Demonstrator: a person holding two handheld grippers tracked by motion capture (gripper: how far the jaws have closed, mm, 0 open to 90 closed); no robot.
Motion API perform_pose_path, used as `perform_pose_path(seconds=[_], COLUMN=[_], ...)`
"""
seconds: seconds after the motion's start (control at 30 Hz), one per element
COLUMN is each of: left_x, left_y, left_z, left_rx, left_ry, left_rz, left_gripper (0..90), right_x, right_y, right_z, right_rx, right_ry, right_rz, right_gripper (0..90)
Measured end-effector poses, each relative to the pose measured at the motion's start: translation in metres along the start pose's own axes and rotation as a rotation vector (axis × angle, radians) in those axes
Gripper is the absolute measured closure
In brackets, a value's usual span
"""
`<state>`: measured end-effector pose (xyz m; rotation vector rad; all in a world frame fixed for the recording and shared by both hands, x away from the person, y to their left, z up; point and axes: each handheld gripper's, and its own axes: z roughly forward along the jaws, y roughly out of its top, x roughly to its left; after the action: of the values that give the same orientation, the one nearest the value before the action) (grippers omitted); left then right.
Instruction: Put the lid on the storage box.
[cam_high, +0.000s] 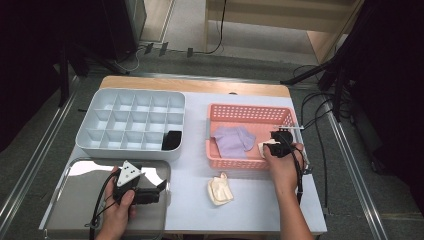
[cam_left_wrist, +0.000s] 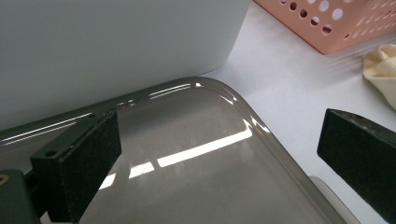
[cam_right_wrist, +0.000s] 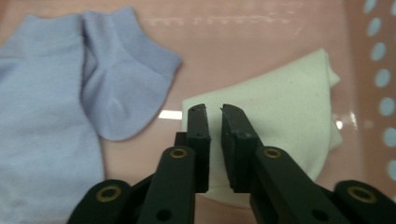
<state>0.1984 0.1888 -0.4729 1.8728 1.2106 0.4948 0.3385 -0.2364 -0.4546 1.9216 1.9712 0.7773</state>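
So the right gripper (cam_right_wrist: 214, 109) is down inside the pink basket (cam_high: 250, 112), fingers (cam_right_wrist: 200, 140) pinched nearly together on a fold of the white sock (cam_right_wrist: 285, 116), which lies on the basket floor near the right wall. A lavender sock pair (cam_right_wrist: 70, 93) sits just beside it, also in the basket. Left gripper (cam_left_wrist: 219, 154) hangs over the metal tray (cam_left_wrist: 187, 140), fingers wide apart, nothing between them. Another cream sock (cam_high: 220, 189) lies on the worktop (cam_high: 192, 200) in front of the basket, and the grey divided organizer (cam_high: 131, 122) has one dark item in a front cell
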Motion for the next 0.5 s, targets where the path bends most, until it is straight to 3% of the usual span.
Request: perform_pose_path(seconds=[0.07, 0.17, 0.27, 0.37, 0.4, 0.43, 0.5], left_x=[0.0, 0.0, 0.0, 0.0, 0.0, 0.0, 0.0], left_y=[0.001, 0.001, 0.001, 0.001, 0.001, 0.001, 0.001], left_z=[0.0, 0.001, 0.001, 0.001, 0.001, 0.001, 0.001], left_rx=[0.006, 0.003, 0.004, 0.005, 0.003, 0.003, 0.0], left_ry=[0.0, 0.004, 0.002, -0.002, -0.002, -0.002, -0.002], left_rz=[0.003, 0.005, 0.007, 0.006, 0.004, 0.004, 0.003], left_gripper=[0.1, 0.1, 0.1, 0.1, 0.1, 0.1, 0.1], right_x=[0.003, 0.007, 0.005, -0.001, -0.005, -0.005, -0.009], right_y=[0.0, 0.001, 0.0, 0.0, 0.001, 0.001, 0.003], right_z=[0.001, 0.001, -0.002, -0.009, -0.014, -0.014, -0.019], right_rx=[0.012, 0.003, -0.028, -0.1, -0.143, -0.143, -0.192], right_ry=[0.042, 0.042, 0.072, 0.126, 0.124, 0.124, 0.062], right_rz=[-0.019, -0.042, -0.057, -0.012, 0.018, 0.018, 0.02], right_gripper=[85.2, 87.3, 86.0, 82.2, 80.9, 80.9, 77.3])
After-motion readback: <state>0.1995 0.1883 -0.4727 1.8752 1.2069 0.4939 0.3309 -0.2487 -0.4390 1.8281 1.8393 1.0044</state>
